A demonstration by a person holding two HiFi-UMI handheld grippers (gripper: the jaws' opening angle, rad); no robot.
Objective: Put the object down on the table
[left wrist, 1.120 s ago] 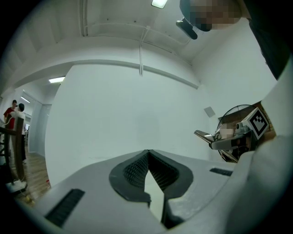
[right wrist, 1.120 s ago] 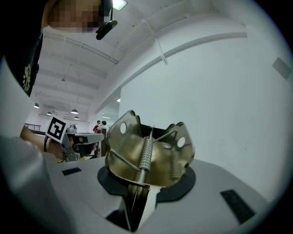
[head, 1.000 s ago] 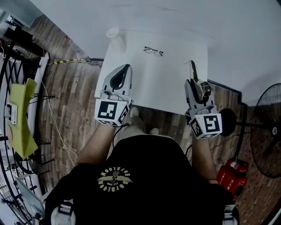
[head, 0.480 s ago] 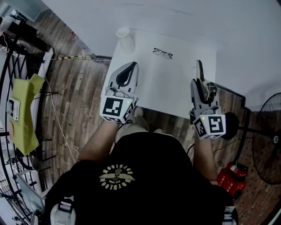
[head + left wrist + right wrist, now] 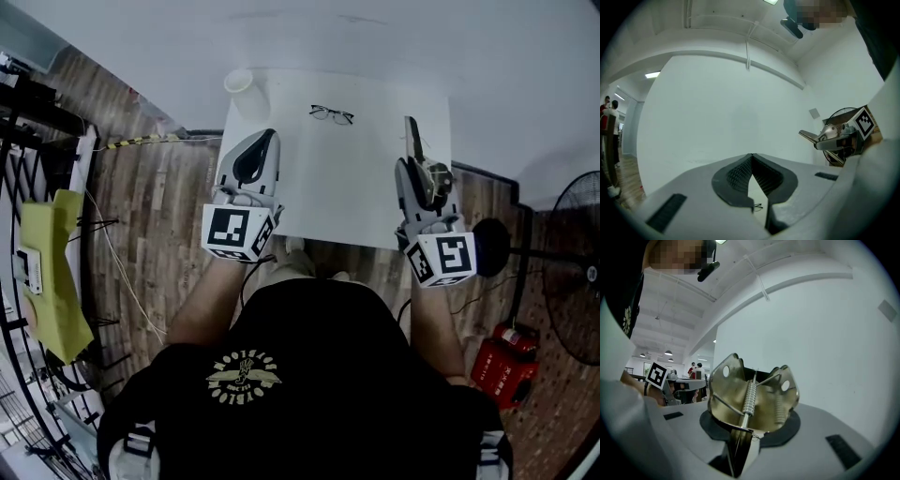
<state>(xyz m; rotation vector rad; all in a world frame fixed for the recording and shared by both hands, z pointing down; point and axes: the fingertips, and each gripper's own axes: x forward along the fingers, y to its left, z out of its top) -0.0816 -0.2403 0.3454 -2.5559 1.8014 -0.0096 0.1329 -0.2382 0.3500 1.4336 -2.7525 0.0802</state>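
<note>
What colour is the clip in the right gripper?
Shiny silver metal clip, slightly golden in places; clearest in the right gripper view.

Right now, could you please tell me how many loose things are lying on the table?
2: a cup at the far left corner and glasses near the middle of the far edge. Others may be hidden from view.
</note>
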